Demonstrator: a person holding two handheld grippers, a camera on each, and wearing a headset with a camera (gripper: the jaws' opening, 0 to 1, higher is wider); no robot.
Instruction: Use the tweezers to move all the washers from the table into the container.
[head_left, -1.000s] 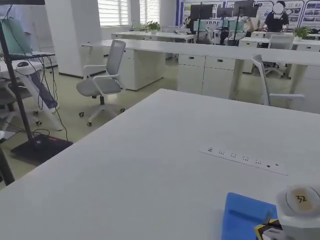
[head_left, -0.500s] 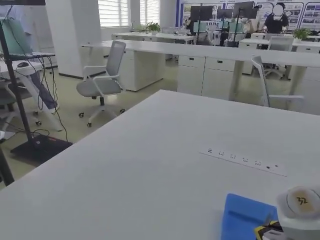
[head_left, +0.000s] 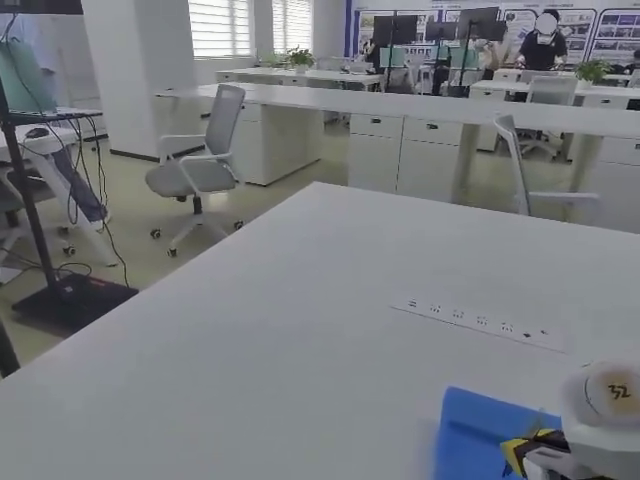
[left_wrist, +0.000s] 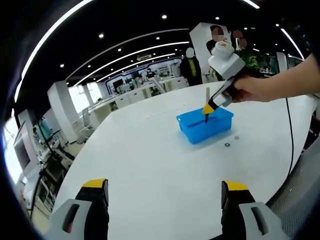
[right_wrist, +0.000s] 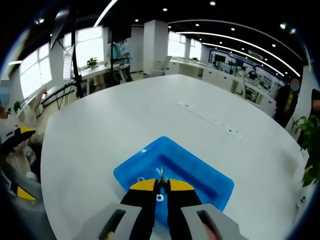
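Two washers (left_wrist: 227, 145) lie on the worktop (left_wrist: 140, 150), just beside the blue container (right_wrist: 142, 156). My right tongs (right_wrist: 160, 186) pinch narrow on the tweezers (right_wrist: 161, 173), tips over the container. Left tongs (left_wrist: 164, 185) gape wide, holding nothing, well back from it.

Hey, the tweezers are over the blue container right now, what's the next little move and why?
Probably swing the right gripper and its tweezers out toward the two washers lying on the table beside the blue container; I can't make out one at the tips.
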